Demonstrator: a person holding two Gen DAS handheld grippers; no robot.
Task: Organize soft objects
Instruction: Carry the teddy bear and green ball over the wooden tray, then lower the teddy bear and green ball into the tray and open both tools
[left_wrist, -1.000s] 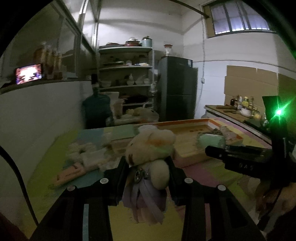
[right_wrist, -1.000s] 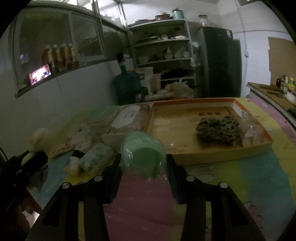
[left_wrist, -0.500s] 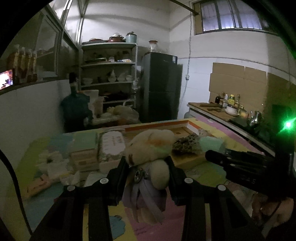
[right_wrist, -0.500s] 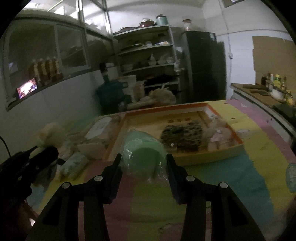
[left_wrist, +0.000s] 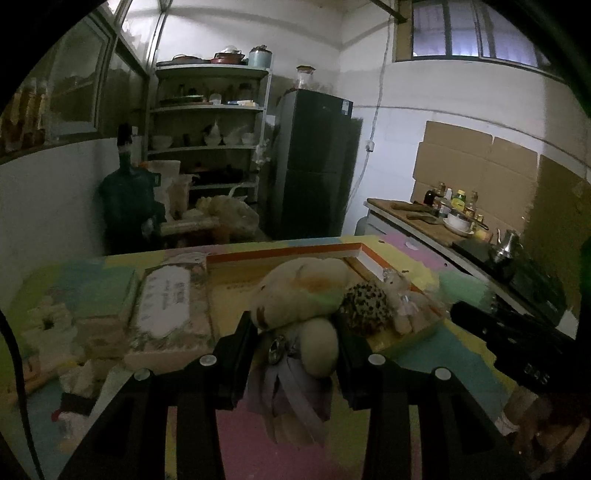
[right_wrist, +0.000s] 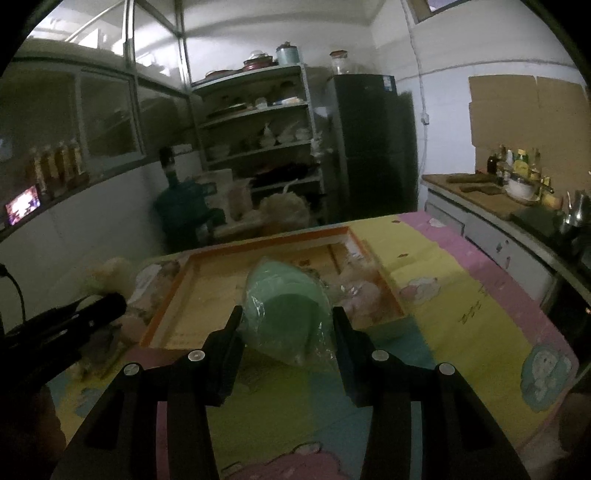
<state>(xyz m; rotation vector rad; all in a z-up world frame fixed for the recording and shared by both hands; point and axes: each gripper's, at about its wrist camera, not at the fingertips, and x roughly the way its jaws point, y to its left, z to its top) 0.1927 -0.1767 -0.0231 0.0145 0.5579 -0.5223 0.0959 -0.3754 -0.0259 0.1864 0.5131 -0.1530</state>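
It is a dim kitchen, shelves and a dark fridge (left_wrist: 314, 162) at the back, and a desk (right_wrist: 461, 295) under a pastel cartoon mat. On it lies a shallow orange-rimmed tray (right_wrist: 258, 243), already holding a spotted sponge-like piece (left_wrist: 364, 304) and some small pale soft things.

The left claw (left_wrist: 295, 347) is clenched on a cream plush toy (left_wrist: 303, 295) by its middle, ribbons hanging below, held above the near edge of the tray. The right claw (right_wrist: 286, 332) is clamped on a green roll in crinkly plastic wrap (right_wrist: 284, 306), also just in front of the tray's near rim.

Trouble looks likeliest from crowding: both claws head for the same tray and sit close together, so one could knock the other. The wrap seems slippery, so the roll may slide out early and land on the mat. The plush's dangling ribbons could snag on the rim, or it could drop onto the pieces already inside and shove them over the edge.
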